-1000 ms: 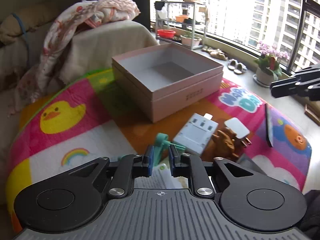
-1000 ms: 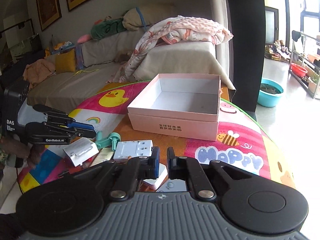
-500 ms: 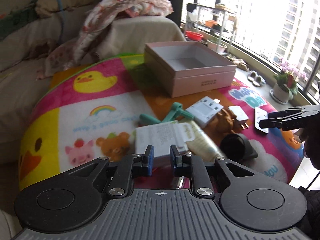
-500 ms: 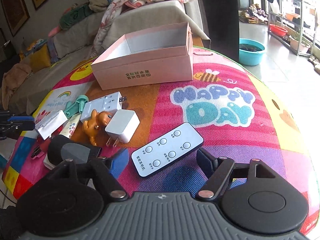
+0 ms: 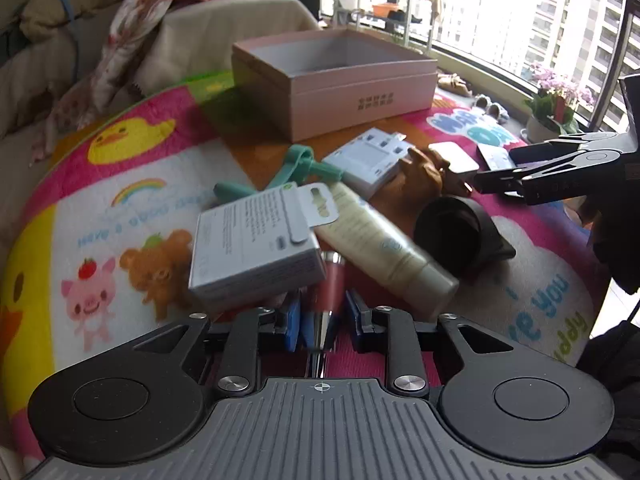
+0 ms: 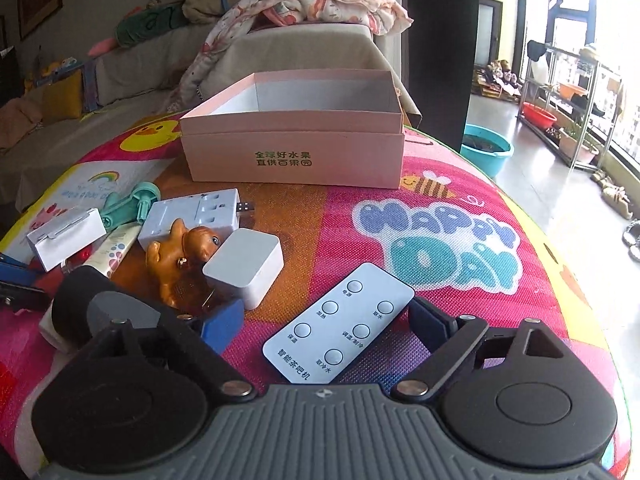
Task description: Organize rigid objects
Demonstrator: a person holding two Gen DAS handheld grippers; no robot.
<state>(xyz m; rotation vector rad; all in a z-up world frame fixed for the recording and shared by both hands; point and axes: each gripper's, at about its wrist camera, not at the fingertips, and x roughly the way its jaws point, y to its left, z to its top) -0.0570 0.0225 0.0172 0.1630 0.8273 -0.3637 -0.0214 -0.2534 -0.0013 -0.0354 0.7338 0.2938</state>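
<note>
White flat plastic remote with round buttons (image 6: 339, 322) lying on bright picture mat (image 6: 460, 240), now sitting between wide-open fingers of right gripper (image 6: 326, 322). Half second ago right gripper getting there; now lower, closer. Grab looking next.

Left gripper (image 5: 322, 316) opening from narrow, going around pink-and-silver pen (image 5: 327, 300). Pink cardboard box (image 6: 294, 148) behind, nothing seen inside.

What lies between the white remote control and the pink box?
In the right wrist view, only bare play mat lies between the white remote control and the pink box; no object sits there.
</note>
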